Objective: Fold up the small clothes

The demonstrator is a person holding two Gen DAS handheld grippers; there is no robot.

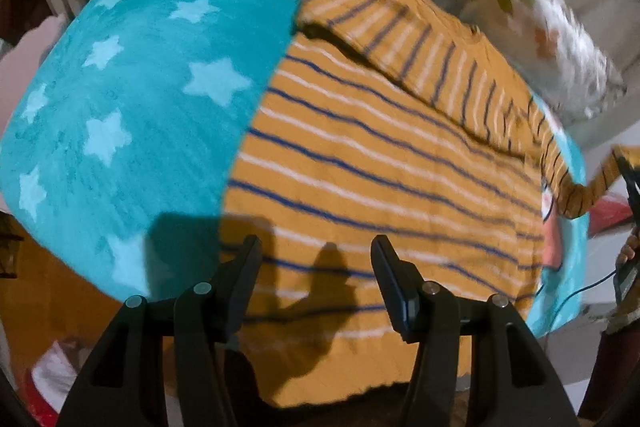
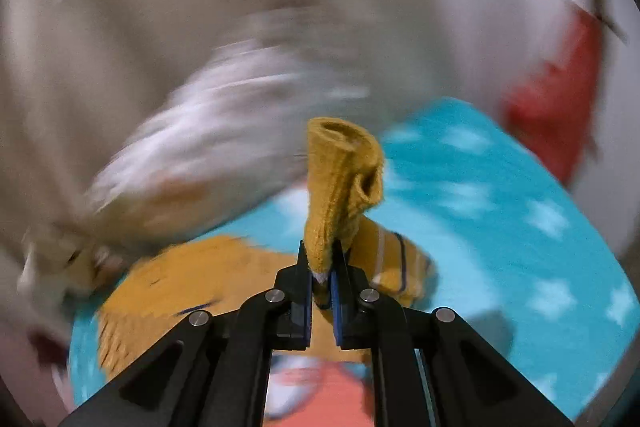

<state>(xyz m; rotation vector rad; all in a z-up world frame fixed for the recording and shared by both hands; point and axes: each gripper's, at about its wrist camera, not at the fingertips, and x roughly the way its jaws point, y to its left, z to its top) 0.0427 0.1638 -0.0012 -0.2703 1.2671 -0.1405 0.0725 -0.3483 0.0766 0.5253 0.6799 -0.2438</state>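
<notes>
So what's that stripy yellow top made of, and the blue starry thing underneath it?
The striped top looks like a soft knit, probably cotton or wool blend: its cuff, pinched in the right gripper, shows ribbed stitches. The starry blanket looks like plush fleece, with a fuzzy, matte nap.

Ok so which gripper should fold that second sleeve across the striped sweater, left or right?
Right. The right gripper is already shut on the sleeve cuff and has it lifted off the blanket. The left gripper hangs open over the sweater body, holding nothing.
</notes>
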